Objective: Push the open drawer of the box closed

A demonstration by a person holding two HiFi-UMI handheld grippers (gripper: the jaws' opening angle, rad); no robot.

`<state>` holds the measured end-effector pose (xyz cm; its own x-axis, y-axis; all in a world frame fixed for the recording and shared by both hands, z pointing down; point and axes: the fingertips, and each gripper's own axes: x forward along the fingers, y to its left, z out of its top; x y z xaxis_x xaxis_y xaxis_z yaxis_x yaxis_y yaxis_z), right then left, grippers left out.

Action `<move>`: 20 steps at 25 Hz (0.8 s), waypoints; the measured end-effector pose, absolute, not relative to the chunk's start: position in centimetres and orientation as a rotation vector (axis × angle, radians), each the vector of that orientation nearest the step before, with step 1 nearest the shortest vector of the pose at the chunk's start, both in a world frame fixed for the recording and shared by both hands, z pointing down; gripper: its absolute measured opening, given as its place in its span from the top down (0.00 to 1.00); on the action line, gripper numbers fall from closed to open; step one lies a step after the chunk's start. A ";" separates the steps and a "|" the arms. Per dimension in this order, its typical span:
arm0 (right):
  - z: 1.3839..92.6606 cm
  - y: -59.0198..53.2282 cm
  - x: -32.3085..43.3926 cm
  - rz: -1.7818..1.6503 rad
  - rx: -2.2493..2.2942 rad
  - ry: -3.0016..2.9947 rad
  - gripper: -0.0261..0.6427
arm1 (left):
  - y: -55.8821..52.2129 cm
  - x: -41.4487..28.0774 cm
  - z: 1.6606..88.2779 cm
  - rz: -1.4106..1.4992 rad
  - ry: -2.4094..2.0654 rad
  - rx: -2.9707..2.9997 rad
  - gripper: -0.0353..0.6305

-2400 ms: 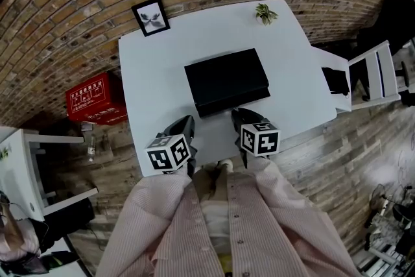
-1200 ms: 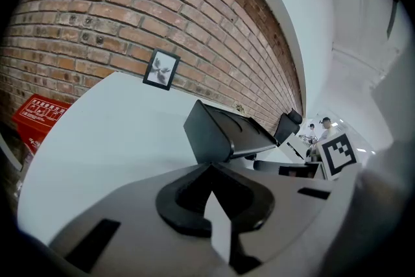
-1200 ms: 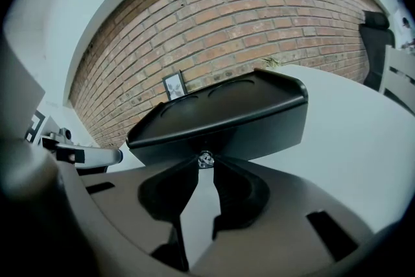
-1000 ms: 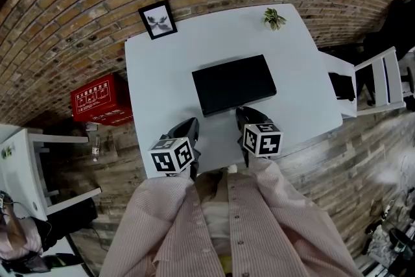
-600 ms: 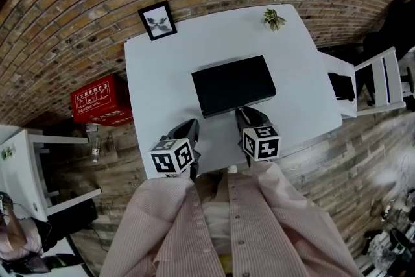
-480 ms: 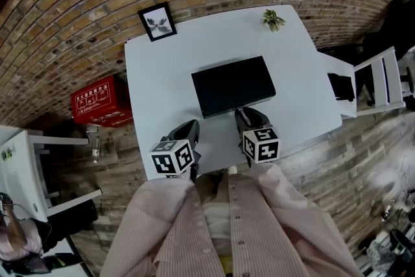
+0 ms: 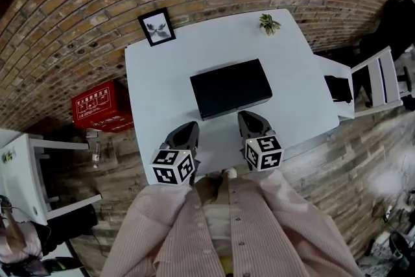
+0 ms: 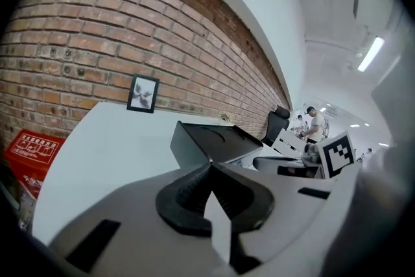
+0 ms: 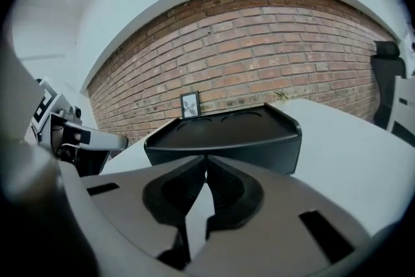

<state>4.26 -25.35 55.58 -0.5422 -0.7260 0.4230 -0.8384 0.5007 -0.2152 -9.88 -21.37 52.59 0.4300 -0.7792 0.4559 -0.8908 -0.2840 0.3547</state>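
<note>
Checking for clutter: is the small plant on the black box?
No, the plant stands on the table by its far corner, apart from the black box.

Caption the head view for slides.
Black box on white table; left claw shut, right claw just closed on nothing, both short of the box.

Box in the middle of the table
The box [image 7: 230, 87] sits on the table [image 7: 162, 87], midway across. Behind it, along the wall edge, a picture frame [image 7: 156, 26] stands at the left corner and a plant [image 7: 268, 23] toward the right. A case [image 7: 100, 105] lies on the floor left of the table; a chair [image 7: 376, 81] stands to its right.
</note>
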 end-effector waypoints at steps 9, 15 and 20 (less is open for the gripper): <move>51.9 -24.4 5.2 0.551 1.333 -2.557 0.95 | -20.8 -10.1 48.8 0.204 -1.477 2.257 0.95; 48.5 -24.2 6.1 0.528 1.355 -2.646 0.95 | -20.7 -11.4 46.3 0.154 -1.558 2.283 0.95; 45.1 -24.2 6.9 0.496 1.374 -2.741 0.95 | -20.8 -12.4 44.0 0.106 -1.622 2.298 0.95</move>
<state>6.93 -24.18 45.08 -0.6079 -0.7750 0.1729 -0.7864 0.5574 -0.2661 -12.37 -20.79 44.02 0.3506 -0.9041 0.2444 -0.9281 -0.3006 0.2195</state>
